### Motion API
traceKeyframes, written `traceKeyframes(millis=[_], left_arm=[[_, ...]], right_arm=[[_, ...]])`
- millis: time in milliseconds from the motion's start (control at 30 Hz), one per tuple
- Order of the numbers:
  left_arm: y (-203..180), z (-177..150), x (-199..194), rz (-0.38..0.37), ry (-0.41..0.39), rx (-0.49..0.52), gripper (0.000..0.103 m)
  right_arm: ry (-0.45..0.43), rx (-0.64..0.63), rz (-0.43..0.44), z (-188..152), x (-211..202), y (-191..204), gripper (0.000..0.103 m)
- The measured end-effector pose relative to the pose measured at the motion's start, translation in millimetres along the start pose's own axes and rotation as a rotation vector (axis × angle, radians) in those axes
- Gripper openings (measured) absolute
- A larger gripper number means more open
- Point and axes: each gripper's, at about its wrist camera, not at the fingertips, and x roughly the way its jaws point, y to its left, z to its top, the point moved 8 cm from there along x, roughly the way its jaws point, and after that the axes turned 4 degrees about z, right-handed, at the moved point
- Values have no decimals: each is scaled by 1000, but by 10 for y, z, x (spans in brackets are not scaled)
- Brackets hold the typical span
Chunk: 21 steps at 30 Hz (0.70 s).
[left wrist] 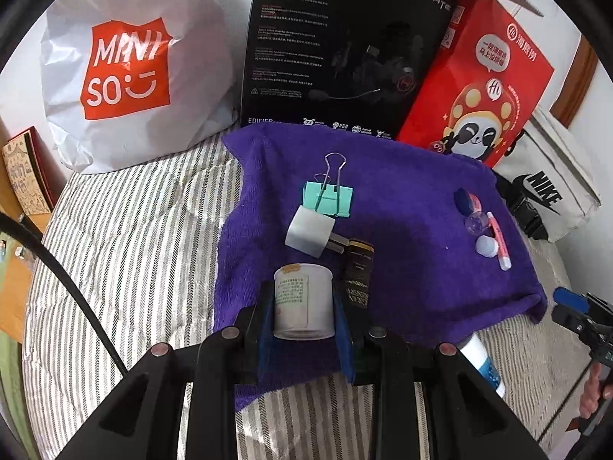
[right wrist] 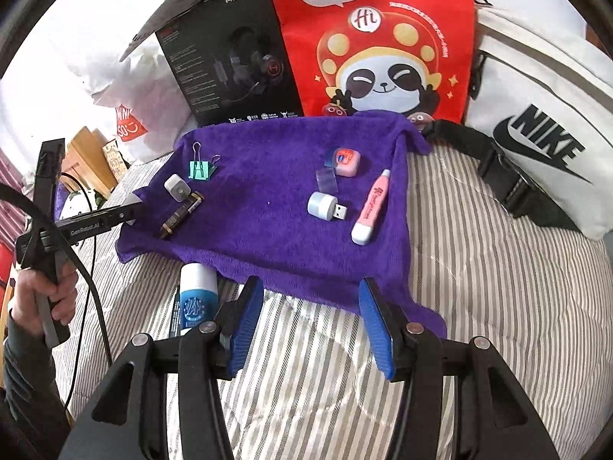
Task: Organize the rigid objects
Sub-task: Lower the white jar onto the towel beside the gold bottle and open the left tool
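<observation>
Left gripper [left wrist: 304, 308]: clamped on a small white cylindrical jar with a printed label [left wrist: 302, 301], blue pads pressing its two sides, over the near edge of the towel.
Right gripper [right wrist: 312, 320]: jaws parted and bare, nothing between the blue pads [right wrist: 245, 326]; it hangs over the striped bedding at the towel's near hem.
Purple fleece towel [right wrist: 268, 207]: spread flat on the grey-and-white striped bedding [right wrist: 479, 268].
Left cluster: dark slim tube with gold print [left wrist: 358, 274] just beside the jar; white cube plug adapter [left wrist: 310, 232] touching the mint-green binder clip [left wrist: 327, 197].
Right cluster: small white USB light [right wrist: 323, 204], pink pen-shaped stick [right wrist: 371, 207], pink tin with a blue lid [right wrist: 345, 160], clear plastic piece [right wrist: 326, 180].
Off the towel: blue-and-white tube [right wrist: 197, 295] on the bedding by its near-left edge.
Backdrop: white shopping bag [left wrist: 126, 69], black headset box [left wrist: 341, 46], red panda bag [right wrist: 379, 42], white Nike bag [right wrist: 536, 130].
</observation>
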Motion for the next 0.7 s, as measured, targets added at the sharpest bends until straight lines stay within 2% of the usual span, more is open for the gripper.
traceKeyframes(millis=[300,467,567,700], left_arm=[[-64,38,267,28,49,43,27],[-111,38,345,57,45,88,27],[-150,39,396,62,48,116,27],[-211,24,438,120,32,181,28]], right_arm=[[10,61,21,-118,13,-59,52],[7,119,59,-162,-26,-74,52],[13,104,51,-173,-33,-47,52],[12,67,34,-183,-32,4,52]])
